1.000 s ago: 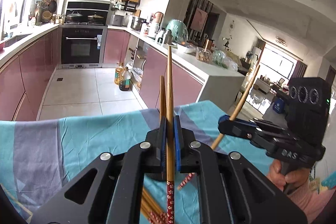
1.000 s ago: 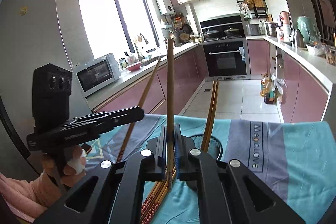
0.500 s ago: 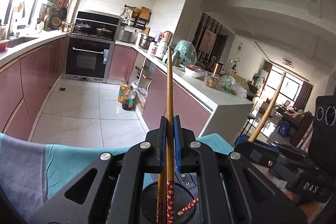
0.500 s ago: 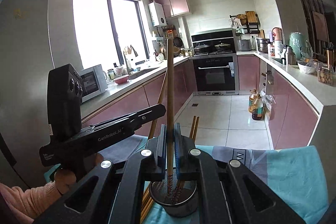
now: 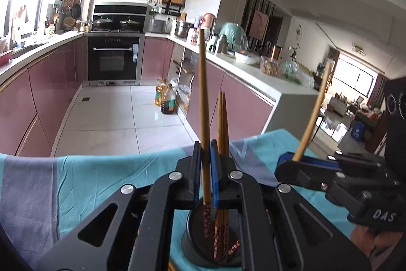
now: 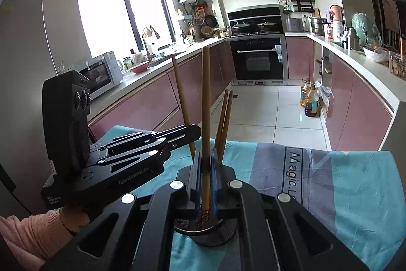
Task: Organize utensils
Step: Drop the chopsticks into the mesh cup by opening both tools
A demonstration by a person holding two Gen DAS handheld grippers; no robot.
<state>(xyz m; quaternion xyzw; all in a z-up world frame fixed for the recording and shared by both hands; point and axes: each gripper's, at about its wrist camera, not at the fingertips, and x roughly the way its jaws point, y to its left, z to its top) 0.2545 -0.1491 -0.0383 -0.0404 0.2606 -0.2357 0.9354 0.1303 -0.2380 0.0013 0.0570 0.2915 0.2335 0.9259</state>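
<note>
Left hand-held gripper [image 5: 205,164] and right hand-held gripper [image 6: 206,169] are each clamped on a long wooden chopstick [image 5: 203,98], tips hanging right over the round black mesh holder [image 5: 192,245] on the teal-clothed table [image 5: 96,177]. Two patterned wooden chopsticks [image 5: 222,123] are already in; these two aren't dropped yet.

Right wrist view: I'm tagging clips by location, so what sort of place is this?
A home kitchen: a built-in oven under a hob with pots, pink cabinets along the counters, and a microwave by the window.

Two wrist fisheyes looking forward, slightly down, close over one shared black holder [image 5: 210,240], kitchen beyond
</note>
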